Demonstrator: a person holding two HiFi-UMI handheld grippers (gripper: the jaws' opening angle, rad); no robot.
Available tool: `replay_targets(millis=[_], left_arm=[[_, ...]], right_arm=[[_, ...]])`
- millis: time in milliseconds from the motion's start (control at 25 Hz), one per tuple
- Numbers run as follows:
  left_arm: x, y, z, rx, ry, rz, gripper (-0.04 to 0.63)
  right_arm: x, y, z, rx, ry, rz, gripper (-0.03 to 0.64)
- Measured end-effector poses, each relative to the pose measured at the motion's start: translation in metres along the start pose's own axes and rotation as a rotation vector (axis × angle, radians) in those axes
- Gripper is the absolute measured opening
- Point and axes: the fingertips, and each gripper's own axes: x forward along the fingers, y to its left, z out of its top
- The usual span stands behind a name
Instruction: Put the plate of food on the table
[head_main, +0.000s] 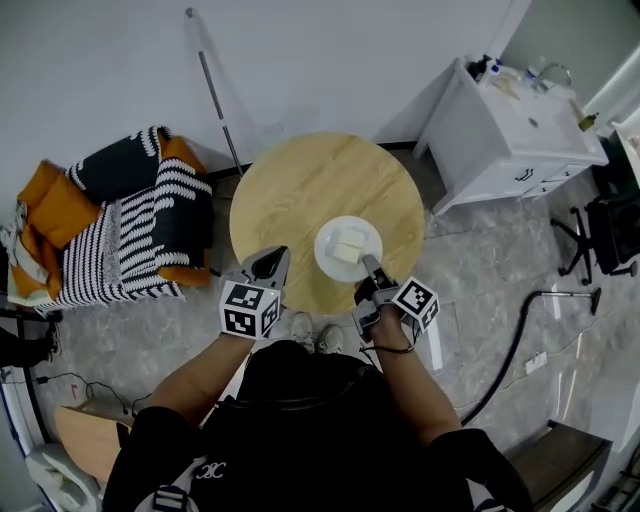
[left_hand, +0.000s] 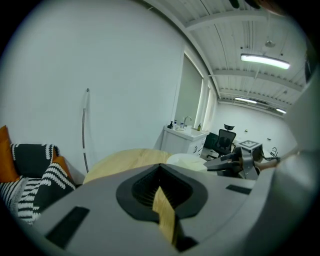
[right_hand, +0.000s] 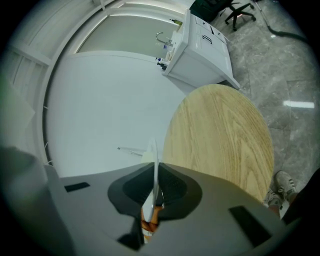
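Jaws, right: right gripper (head_main: 368, 262) (right_hand: 154, 186) is clamped on the near rim of the white round plate (head_main: 325, 235) (right_hand: 154, 160), which shows edge-on between the pads.
Jaws, left: left gripper (head_main: 268, 262) (left_hand: 162, 200) is closed to a thin slit with nothing in it.
Plate position: over the near half of the round light-wood table (head_main: 300, 180); whether it touches the tabletop cannot be told.
Load: pale block of food (head_main: 349, 250) sits mid-plate.
Risk: the one-sided pinch likely lets the far rim droop, so the food could slide; letting go before the plate lies flat could drop it with a knock.
Right hand pose: forearm stretched forward, gripper aimed away and slightly down, rolled so its jaws take the rim from above and below.
Left hand pose: level beside it at the table's near-left edge, apart from the plate and giving it no support.
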Motion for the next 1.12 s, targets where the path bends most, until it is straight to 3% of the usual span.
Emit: replay_targets(millis=[240,840,1120], left_arm=[[0.007,0.018,-0.002,-0.007,0.031,-0.023,0.003],[0.020,0.054,-0.023,-0.082,0.083,-0.048,0.003],[0.018,0.069,-0.027,-0.100,0.092,-0.036,0.003]], right_arm=[[0.032,-0.006,-0.003,0.029,-0.001,0.071,0.026],[0.090,-0.062,-0.007,0.040,-0.012,-0.106,0.026],[0.108,-0.072,-0.003,0.020,-0.034,-0.115,0.026]])
